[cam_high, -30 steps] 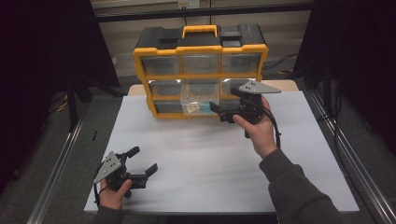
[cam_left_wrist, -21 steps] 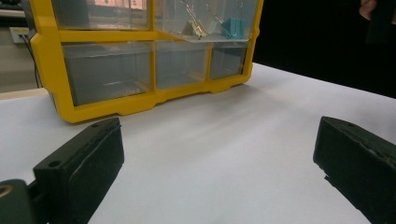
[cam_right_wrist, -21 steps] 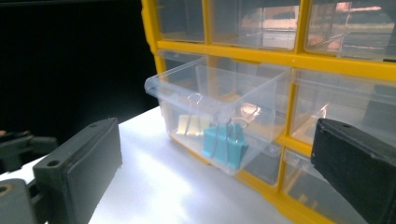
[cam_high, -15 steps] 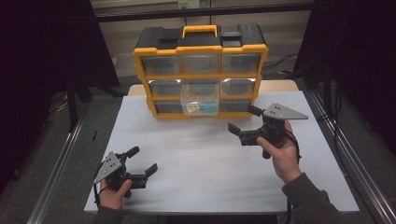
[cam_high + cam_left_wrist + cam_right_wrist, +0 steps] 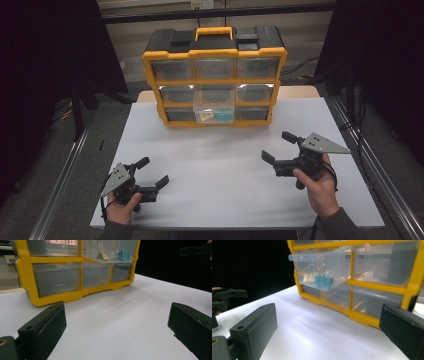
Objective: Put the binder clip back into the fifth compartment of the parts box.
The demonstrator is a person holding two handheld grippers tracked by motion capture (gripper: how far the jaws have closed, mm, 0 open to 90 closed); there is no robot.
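Note:
A yellow and black drawer organizer (image 5: pixel 215 75) stands at the back of the white table (image 5: pixel 225 200). Its middle clear drawer (image 5: pixel 214 107) is pulled out and holds binder clips, one teal (image 5: pixel 323 281) (image 5: pixel 124 255). My right gripper (image 5: pixel 276 146) is open above the table's right front, well away from the organizer, nothing between its jaws (image 5: pixel 328 327). My left gripper (image 5: pixel 153 171) is open and low at the left front, also with nothing in it (image 5: pixel 116 325).
The organizer's other clear drawers (image 5: pixel 172 70) are pushed in. Dark floor and metal rails (image 5: pixel 60 195) flank the table. Each gripper view catches the other gripper far off: the left one (image 5: pixel 227 298), the right one (image 5: pixel 195 251).
My right gripper has drawn back from the organizer's pulled-out drawer, toward the front right of the table, and stays open. The left gripper has not moved.

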